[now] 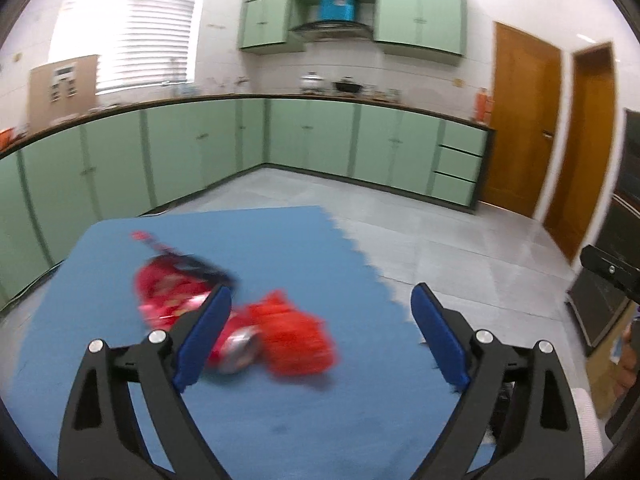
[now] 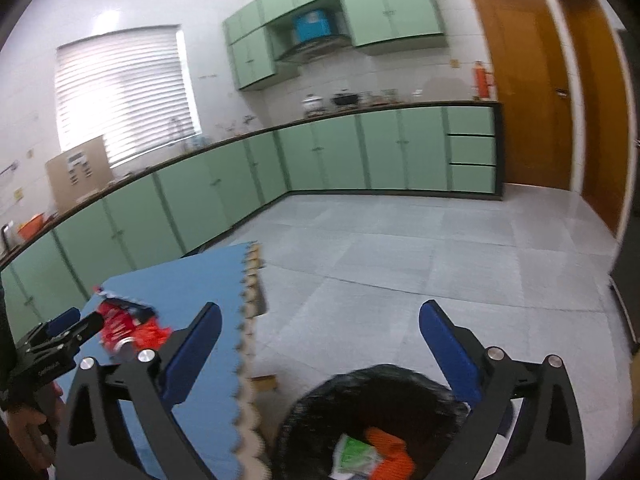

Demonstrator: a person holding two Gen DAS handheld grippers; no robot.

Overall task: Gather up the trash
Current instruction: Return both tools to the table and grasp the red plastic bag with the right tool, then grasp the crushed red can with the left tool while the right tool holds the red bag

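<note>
Left gripper [image 1: 322,304] fingers spread, empty, red wrappers [image 1: 236,320] at its 9 o'clock. Right gripper [image 2: 320,320] spread wide, empty, bin [image 2: 372,412] at 6 o'clock.

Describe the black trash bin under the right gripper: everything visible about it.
The black trash bin appears only in the right wrist view, at the bottom edge, blurred. It looks round and open-topped, lined with what seems a black bag, its rim crinkled. It stands on the grey tiled floor just beside the blue mat's scalloped edge. Inside lie an orange piece and a white and green wrapper. The right gripper is above it, jaws wide open, empty, not touching it.
</note>
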